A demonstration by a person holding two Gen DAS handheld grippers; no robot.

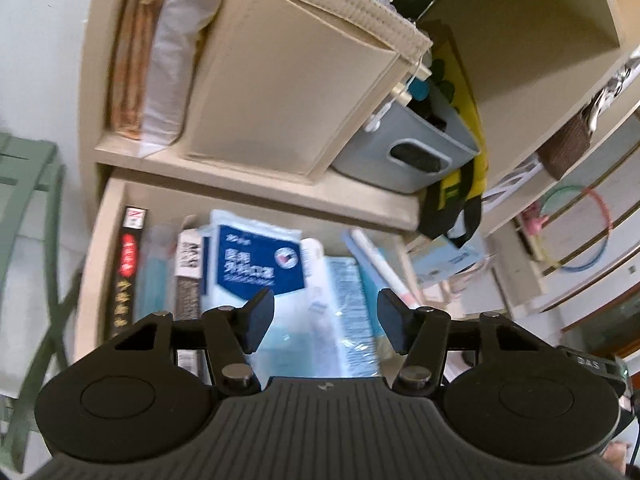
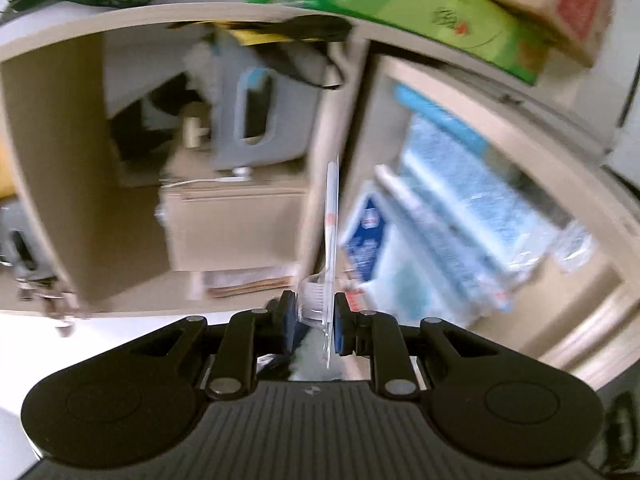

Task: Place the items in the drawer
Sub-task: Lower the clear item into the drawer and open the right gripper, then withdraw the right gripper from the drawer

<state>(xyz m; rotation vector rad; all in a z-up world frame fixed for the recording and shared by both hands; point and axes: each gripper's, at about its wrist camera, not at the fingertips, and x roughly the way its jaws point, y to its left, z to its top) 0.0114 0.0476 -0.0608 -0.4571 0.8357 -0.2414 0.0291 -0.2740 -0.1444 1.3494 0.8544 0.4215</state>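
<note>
right gripper (image 2: 316, 320) jaws clamp a packaged toothbrush (image 2: 331, 216), near the open drawer (image 1: 108, 216). left gripper (image 1: 326, 320) jaws half open, empty. advise lowering it flat among the packets.

Only "DAS" reads clearly, on a black device (image 1: 591, 364); the blue packet's (image 1: 256, 256) print is blurred.

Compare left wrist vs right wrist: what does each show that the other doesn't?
Left wrist only: the left gripper, open and empty, above the open drawer; a black box along its left side; a beige fabric bin on the shelf above.

Right wrist only: the right gripper shut on a clear blister-packed toothbrush; a green box on top.

Both: the blue-and-white mask packet in the drawer, and the grey plastic basket.
</note>
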